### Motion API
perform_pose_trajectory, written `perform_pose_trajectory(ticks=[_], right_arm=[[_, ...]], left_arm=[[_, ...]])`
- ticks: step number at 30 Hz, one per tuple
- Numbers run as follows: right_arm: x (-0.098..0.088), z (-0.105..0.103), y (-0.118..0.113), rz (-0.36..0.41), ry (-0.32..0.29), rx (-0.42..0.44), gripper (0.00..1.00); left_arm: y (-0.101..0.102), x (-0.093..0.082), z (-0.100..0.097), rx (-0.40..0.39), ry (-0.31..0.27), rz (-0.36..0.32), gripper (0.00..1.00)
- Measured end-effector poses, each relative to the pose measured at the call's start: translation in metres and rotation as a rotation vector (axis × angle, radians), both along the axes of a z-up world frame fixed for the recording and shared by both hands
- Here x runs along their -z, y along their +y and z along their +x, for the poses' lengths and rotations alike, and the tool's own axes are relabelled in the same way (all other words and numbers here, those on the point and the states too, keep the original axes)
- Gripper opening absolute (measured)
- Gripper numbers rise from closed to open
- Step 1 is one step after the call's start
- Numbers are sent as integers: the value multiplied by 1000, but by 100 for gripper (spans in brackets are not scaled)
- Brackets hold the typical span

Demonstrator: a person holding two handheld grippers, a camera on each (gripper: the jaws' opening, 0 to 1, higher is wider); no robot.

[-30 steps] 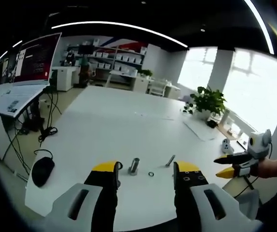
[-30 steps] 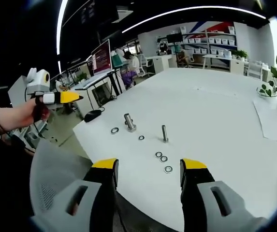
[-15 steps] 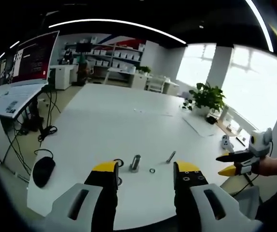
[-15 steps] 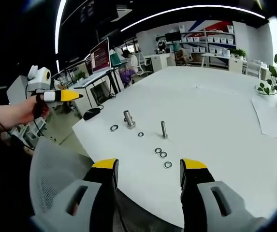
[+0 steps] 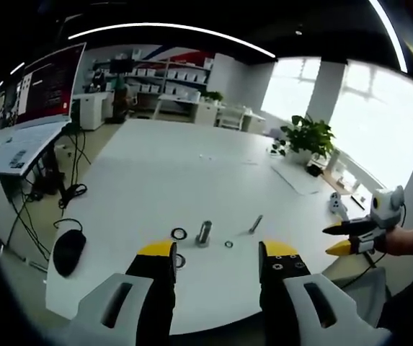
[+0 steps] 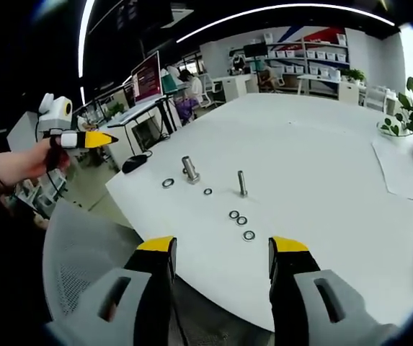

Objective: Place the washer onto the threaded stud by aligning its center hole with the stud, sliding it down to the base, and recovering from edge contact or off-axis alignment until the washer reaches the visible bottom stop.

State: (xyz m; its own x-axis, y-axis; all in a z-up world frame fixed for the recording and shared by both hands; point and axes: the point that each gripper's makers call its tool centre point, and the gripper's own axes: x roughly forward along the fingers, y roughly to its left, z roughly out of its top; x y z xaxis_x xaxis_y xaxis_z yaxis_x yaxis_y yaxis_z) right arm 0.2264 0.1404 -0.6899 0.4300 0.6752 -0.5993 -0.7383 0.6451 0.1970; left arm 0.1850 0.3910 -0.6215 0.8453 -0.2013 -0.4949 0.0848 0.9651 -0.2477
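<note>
Washers (image 6: 241,220) lay loose on the white surface (image 6: 321,173) just beside the stud (image 6: 241,183), near the surface's edge. Both grippers, left (image 5: 217,259) and right (image 6: 220,252), hovered off that edge, jaws wide, empty.

Left gripper view: a washer (image 5: 179,260) low centre, partly hidden behind the left gripper's (image 5: 218,254) near jaw. Thin stud (image 5: 255,224) and small washer (image 5: 228,244) too small for thread or hole detail. Right gripper (image 5: 342,239) at right edge, jaw gap unreadable.

Right gripper view: three washers (image 6: 241,220) tiny, contact between them unclear. Left gripper (image 6: 98,138) at left, gap unreadable.
</note>
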Motion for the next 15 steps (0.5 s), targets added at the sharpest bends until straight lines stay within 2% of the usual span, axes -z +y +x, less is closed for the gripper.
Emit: perform_pose_trajectory(ticks=[15], right_arm=[[5,-5,-7,-25,14,1,55]], left_arm=[[1,2,-8,18,17,-9,44]])
